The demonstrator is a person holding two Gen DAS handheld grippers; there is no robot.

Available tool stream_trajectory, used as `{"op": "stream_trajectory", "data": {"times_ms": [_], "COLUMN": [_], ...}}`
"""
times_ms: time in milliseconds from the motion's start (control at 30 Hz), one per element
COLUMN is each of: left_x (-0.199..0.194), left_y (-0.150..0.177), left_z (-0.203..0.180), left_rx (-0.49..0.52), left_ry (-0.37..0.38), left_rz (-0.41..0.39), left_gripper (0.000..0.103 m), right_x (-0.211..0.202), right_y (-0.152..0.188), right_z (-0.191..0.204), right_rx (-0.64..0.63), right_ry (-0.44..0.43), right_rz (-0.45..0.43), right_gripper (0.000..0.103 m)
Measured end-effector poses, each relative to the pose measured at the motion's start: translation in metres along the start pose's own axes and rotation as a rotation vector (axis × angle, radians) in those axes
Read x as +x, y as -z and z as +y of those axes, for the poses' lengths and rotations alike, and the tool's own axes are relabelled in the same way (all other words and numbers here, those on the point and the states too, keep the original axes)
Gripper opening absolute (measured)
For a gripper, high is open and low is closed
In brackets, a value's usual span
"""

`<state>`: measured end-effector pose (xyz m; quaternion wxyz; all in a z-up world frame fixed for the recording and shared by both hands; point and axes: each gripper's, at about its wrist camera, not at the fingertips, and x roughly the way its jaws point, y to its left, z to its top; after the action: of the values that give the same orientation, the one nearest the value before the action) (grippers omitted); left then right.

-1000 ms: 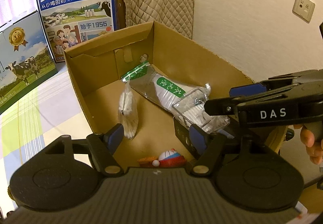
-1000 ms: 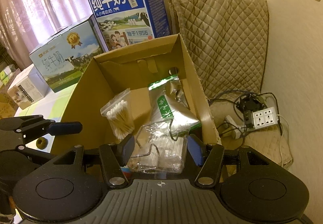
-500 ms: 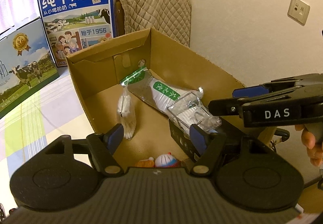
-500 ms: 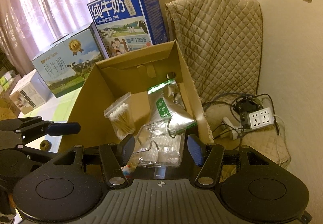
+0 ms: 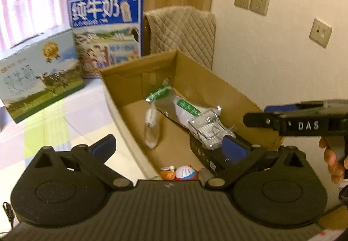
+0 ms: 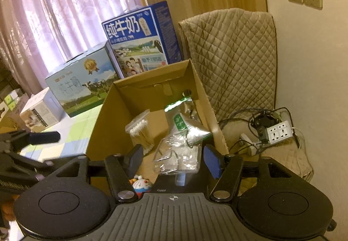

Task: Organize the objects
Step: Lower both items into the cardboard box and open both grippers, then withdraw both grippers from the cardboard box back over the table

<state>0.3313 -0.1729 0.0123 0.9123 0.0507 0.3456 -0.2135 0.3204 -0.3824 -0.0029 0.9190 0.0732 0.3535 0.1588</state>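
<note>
An open cardboard box (image 5: pixel 130 91) (image 6: pixel 102 130) holds a bag of cotton swabs (image 5: pixel 152 130) (image 6: pixel 141 132), a silver pouch with a green label (image 5: pixel 187 108) (image 6: pixel 182 123) and a small round toy (image 5: pixel 184 172) (image 6: pixel 141 183). A clear plastic packet (image 5: pixel 208 130) (image 6: pixel 180 154) lies on a black box (image 5: pixel 204 154). My left gripper (image 5: pixel 168 148) is wide open above the box's near left corner, holding nothing. My right gripper (image 6: pixel 174 159) hangs open above the clear packet, apart from it, and also shows from the side as the right gripper (image 5: pixel 304 125).
Two milk cartons, blue (image 5: pixel 106 30) and pale (image 5: pixel 37 75), stand behind the box on a checked cloth. A quilted chair (image 6: pixel 230 56) with a power strip (image 6: pixel 280 132) and cables is to the right. A hand (image 5: pixel 332 160) holds the right gripper.
Both grippers have drawn back and up from the cardboard box. The left gripper's fingers have spread wider, and its view has swung left. The clear packet stays on the black box.
</note>
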Motion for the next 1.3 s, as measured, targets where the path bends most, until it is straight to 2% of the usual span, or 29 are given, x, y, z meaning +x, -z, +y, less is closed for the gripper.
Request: {"op": "stream_trajectory", "data": {"times_ms": [133,300,667,1300], "left_x": [-0.022,-0.043,-0.083,-0.150], "left_y": [0.004,0.013,0.037,0.105], "left_z": [0.011,0.029,0.059,0.121], "left_rx": [-0.014,-0.067,-0.102,-0.169], "left_ry": [-0.031,-0.063,-0.119,-0.173], "left_rz": [-0.035,-0.032,-0.047,0.009], "left_gripper": [0.102,0.102,0.102,0.102], "right_x": [-0.010,-0.019,-0.033,-0.040], "right_y": [0.008,0.017,0.029,0.077], "right_z": [0.012,0.025,0.062,0.153], "right_rx": [-0.021,-0.013,0.000,-0.052], "right_ry": [0.004,0.014,0.021,-0.025], "right_rz": [-0.022,-0.033,-0.038,0.033], "right_gripper": [0.073,0.080,0.081,0.081]}}
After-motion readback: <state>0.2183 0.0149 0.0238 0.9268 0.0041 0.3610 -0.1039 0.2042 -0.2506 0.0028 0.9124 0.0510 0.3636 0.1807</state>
